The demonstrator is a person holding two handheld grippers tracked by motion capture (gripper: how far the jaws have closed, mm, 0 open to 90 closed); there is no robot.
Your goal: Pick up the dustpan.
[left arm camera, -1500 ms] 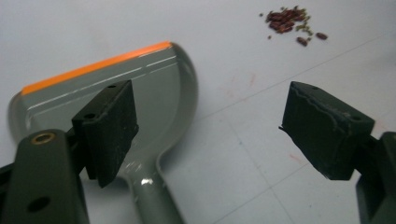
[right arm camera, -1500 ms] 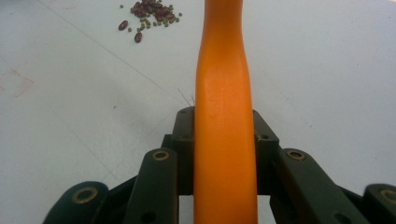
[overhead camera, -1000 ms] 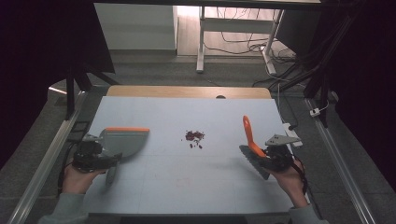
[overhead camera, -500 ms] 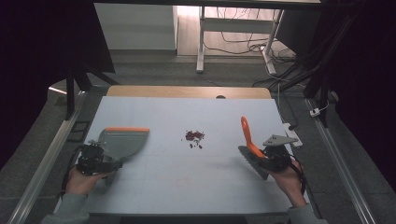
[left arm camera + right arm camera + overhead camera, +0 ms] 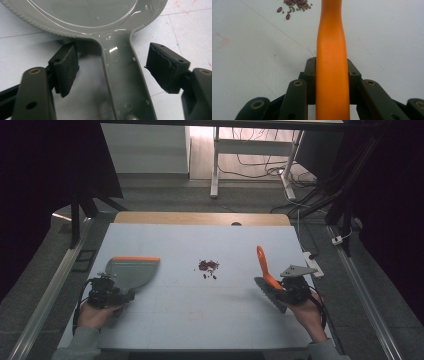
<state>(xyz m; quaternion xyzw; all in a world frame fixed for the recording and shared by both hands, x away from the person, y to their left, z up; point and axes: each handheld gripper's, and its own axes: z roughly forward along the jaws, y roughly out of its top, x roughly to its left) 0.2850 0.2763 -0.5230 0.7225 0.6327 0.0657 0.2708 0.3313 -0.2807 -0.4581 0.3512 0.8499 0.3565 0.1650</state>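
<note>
Left gripper view shows our jaws wide astride the dustpan point(image 5: 120, 75) handle, stiff, glossy, probably slippery; we grip mid-handle. Right jaws clamp the brush point(image 5: 332, 62), beans point(image 5: 207, 266) between both.

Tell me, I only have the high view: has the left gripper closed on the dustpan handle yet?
Observer: No. In the left gripper view the left gripper is open, a pad either side of the dustpan handle with gaps on both sides.
Operator: And the right one, does it really hold the brush?
Observer: Yes. The right gripper is shut on the orange brush handle, which runs straight up between its jaws.
Operator: What is that dark pile?
Observer: Dark red beans mixed with small green ones, with two red beans lying apart from the pile.
</note>
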